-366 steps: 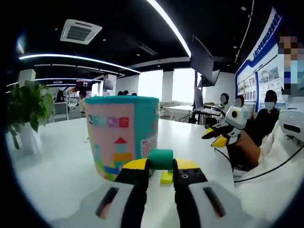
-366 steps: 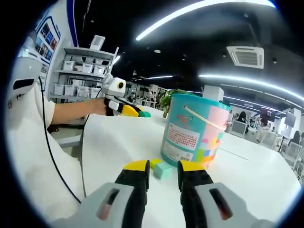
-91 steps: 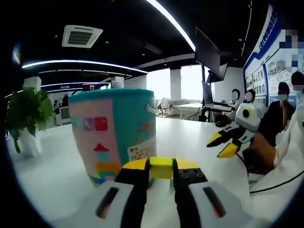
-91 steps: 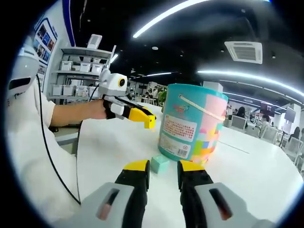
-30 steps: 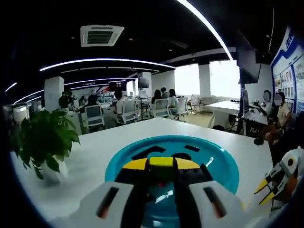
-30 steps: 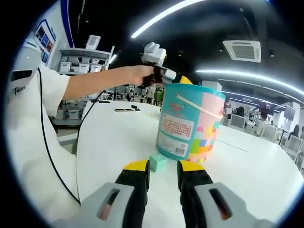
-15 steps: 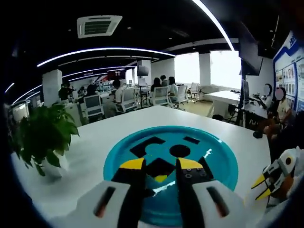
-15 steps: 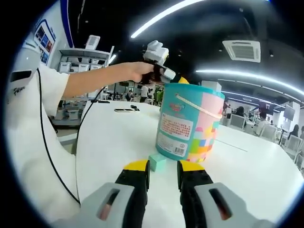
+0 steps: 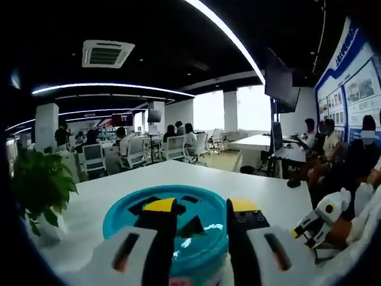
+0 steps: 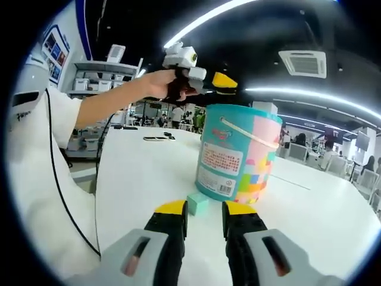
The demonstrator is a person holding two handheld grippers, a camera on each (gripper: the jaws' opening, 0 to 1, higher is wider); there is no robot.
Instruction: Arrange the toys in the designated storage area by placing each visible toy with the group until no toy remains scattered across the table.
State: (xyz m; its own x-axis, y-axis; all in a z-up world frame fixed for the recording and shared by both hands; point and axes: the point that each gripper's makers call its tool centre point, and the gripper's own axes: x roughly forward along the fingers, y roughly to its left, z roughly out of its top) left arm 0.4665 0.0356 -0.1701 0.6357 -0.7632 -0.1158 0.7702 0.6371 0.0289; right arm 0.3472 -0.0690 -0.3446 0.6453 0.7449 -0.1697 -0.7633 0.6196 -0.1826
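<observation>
Right gripper view has a pale green block (image 10: 198, 204) lying on the white table (image 10: 137, 185), just ahead of the right gripper (image 10: 204, 210) and between the lines of its two yellow-tipped jaws, closer to the left one. The block sits against the foot of a teal bucket (image 10: 237, 159) with a coloured block pattern, a label and a white handle. The right gripper's jaws stand apart with nothing between them, low over the table.

Above the bucket's rim, the left gripper (image 10: 223, 82) is held out in a person's hand (image 10: 159, 83), its yellow tips level with each other and clear of the rim.

Left gripper view looks down over the bucket's teal lid (image 9: 122, 215), which has dark shaped cut-outs; whatever lies inside is too dark to make out. The left gripper (image 9: 202, 207) hangs above this lid, jaws spread wide and empty. A potted plant (image 9: 38, 187) stands on the table well off to one side of the bucket.
</observation>
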